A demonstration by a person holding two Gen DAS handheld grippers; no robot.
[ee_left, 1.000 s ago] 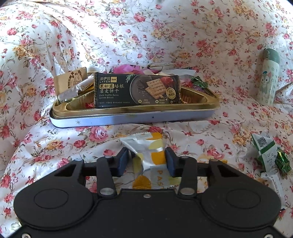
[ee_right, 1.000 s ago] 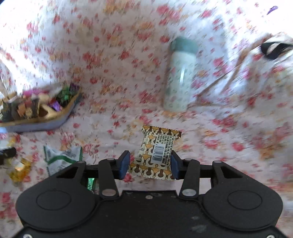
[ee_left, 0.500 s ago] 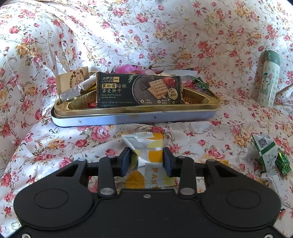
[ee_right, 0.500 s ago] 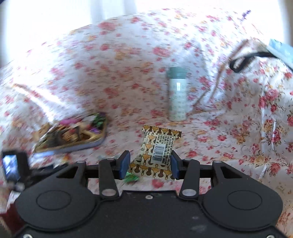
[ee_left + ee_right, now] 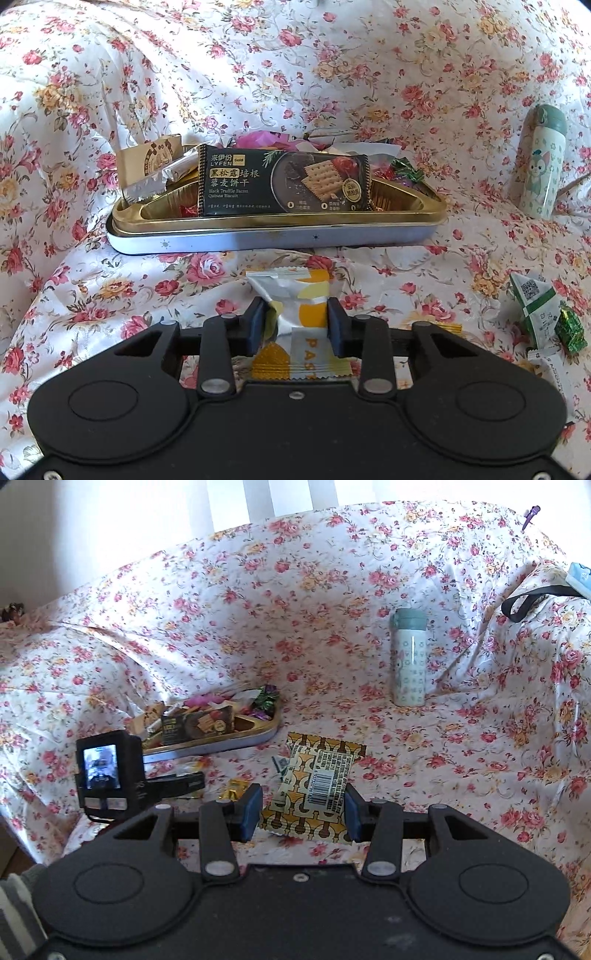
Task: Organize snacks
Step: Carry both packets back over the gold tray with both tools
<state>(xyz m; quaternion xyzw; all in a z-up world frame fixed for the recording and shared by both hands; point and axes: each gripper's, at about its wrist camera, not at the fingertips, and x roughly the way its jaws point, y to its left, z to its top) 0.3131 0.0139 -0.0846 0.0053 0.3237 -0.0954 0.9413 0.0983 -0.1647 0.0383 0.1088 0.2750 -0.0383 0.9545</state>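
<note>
Foil pastry packet between closing left gripper pads, brown-patterned snack bar clamped in right gripper — both apparently bound for snack tin.

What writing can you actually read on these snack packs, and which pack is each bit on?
"LYFEN", "Gold", "Black Truffle Bacon Quinoa Biscuit": black biscuit pack in the tray; it also carries Chinese characters.
"PAST", cut off: silver-yellow packet between the left gripper pads.
Barcode and print on patterned packet, QR label on green-white packet: too small to read.
</note>
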